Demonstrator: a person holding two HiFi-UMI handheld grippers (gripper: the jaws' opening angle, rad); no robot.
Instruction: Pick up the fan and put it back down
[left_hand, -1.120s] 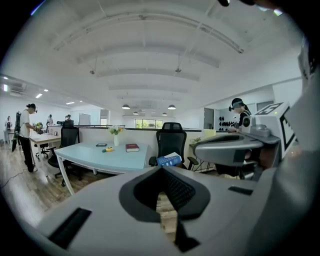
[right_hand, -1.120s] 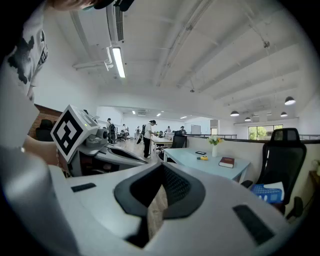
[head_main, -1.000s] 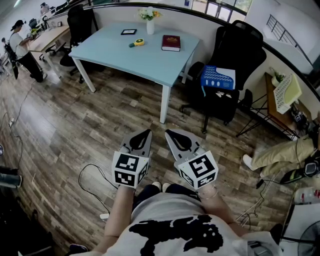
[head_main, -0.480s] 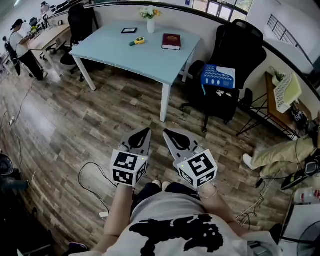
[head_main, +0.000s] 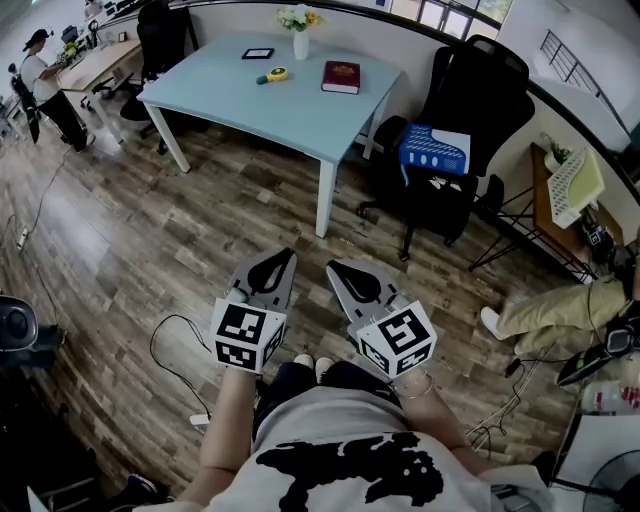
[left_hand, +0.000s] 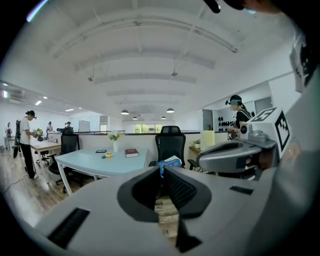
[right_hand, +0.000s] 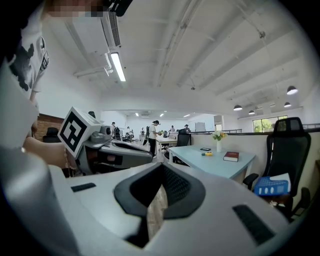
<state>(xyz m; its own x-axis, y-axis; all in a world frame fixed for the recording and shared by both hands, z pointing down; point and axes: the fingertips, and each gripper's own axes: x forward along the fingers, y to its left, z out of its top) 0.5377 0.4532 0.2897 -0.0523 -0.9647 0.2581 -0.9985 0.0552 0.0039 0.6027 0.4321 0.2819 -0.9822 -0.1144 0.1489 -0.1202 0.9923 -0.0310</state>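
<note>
Wood flooring (head_main: 120, 240) runs ahead to the pale blue table (head_main: 300, 125). The small yellow thing I take for the fan (head_main: 272, 74) lies there untouched, well away. My left gripper (head_main: 284, 258) and right gripper (head_main: 336, 270) hover side by side, both pinched closed on nothing. Since a second ago only the view has drifted slightly, so I judge the approach hasn't begun.
</note>
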